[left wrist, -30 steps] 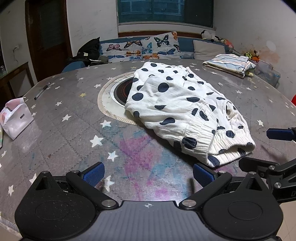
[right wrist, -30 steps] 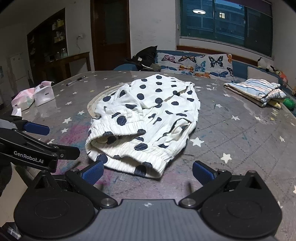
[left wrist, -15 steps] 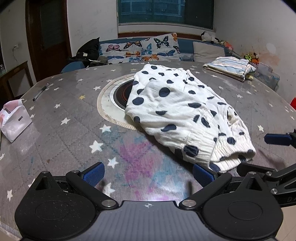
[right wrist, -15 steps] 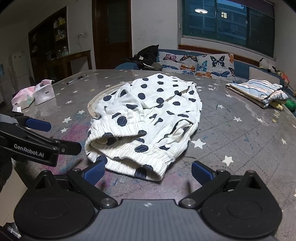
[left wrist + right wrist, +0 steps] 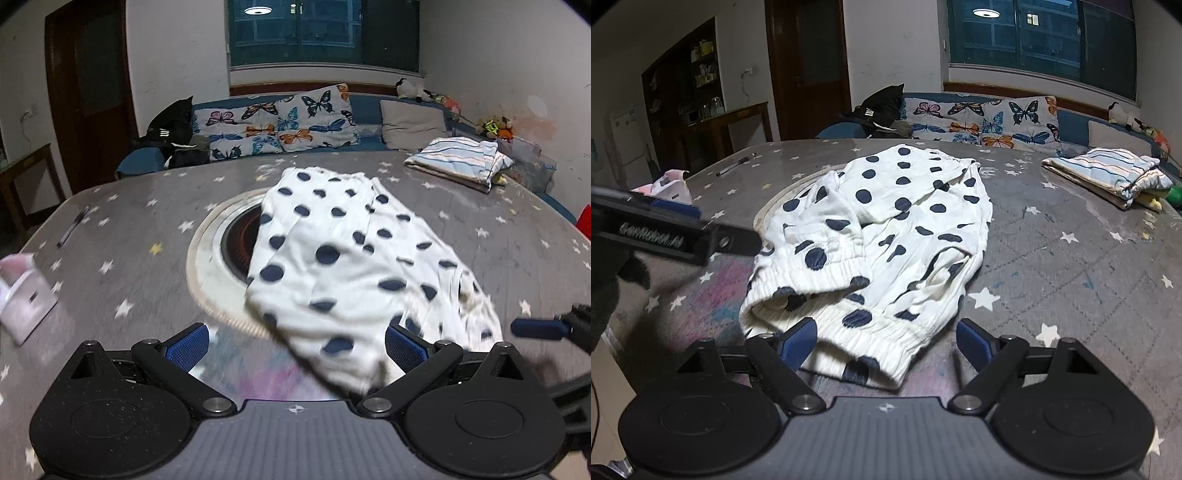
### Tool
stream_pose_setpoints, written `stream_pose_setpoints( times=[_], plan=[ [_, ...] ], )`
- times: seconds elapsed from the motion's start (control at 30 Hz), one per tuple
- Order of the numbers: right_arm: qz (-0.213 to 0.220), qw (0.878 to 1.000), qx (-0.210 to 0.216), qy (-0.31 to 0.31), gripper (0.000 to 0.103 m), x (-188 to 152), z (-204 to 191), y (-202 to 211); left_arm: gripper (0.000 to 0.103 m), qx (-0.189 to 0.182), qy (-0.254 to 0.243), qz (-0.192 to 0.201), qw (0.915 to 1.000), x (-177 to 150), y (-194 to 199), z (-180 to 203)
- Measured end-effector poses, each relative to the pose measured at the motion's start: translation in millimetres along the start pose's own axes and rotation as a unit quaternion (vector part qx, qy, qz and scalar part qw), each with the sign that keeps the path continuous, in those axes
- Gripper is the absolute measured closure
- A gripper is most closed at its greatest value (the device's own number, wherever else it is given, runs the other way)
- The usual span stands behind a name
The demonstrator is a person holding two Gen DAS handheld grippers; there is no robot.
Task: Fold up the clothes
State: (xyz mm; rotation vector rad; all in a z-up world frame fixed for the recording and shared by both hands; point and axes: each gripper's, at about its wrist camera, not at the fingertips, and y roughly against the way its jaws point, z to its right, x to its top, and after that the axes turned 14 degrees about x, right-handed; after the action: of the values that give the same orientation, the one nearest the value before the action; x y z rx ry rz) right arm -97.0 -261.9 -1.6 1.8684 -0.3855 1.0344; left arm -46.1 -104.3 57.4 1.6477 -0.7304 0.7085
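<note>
A white garment with dark blue dots (image 5: 343, 266) (image 5: 886, 229) lies crumpled across the middle of the grey starred table (image 5: 129, 258). Its ribbed hem faces me. My right gripper (image 5: 885, 343) is at that hem; its jaws are closing, with the hem between them and the pads not pressing it. My left gripper (image 5: 295, 347) stands wide open over the garment's near left corner, cloth lying by its right pad (image 5: 404, 349). The left gripper (image 5: 683, 236) hangs above the table left of the garment in the right wrist view. One right finger (image 5: 535, 326) shows in the left wrist view.
A folded striped pile (image 5: 458, 162) (image 5: 1108, 177) sits at the table's far right. A pink and white bag (image 5: 22, 299) and a pen (image 5: 72, 230) lie at the left. A round hot plate (image 5: 236, 240) is partly under the garment. A butterfly-cushion sofa (image 5: 280, 122) stands behind.
My left gripper has risen and moved in over the garment's corner, and its view is blurred. My right gripper's jaws have narrowed around the hem while that hand stayed put.
</note>
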Motion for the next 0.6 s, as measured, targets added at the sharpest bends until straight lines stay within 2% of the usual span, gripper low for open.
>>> stream_pose_setpoints(
  times=[0.23,0.37,0.47,0.6],
  plan=[
    [0.0,1.0,-0.001,-0.002,0.022,8,9,-5,0.001,0.0,-0.003,-0.003,1.0,36,-24,20],
    [0.001,1.0,-0.001,-0.007,0.024,13,15,-8,0.0,0.009,0.014,-0.031,0.9994,58,-46,30],
    [0.002,1.0,-0.001,-0.01,0.025,16,20,-10,0.0,0.03,0.023,-0.06,0.9975,71,-63,37],
    [0.003,1.0,0.002,-0.018,0.029,18,28,-13,0.003,0.051,-0.001,-0.074,0.9959,75,-80,48]
  ],
)
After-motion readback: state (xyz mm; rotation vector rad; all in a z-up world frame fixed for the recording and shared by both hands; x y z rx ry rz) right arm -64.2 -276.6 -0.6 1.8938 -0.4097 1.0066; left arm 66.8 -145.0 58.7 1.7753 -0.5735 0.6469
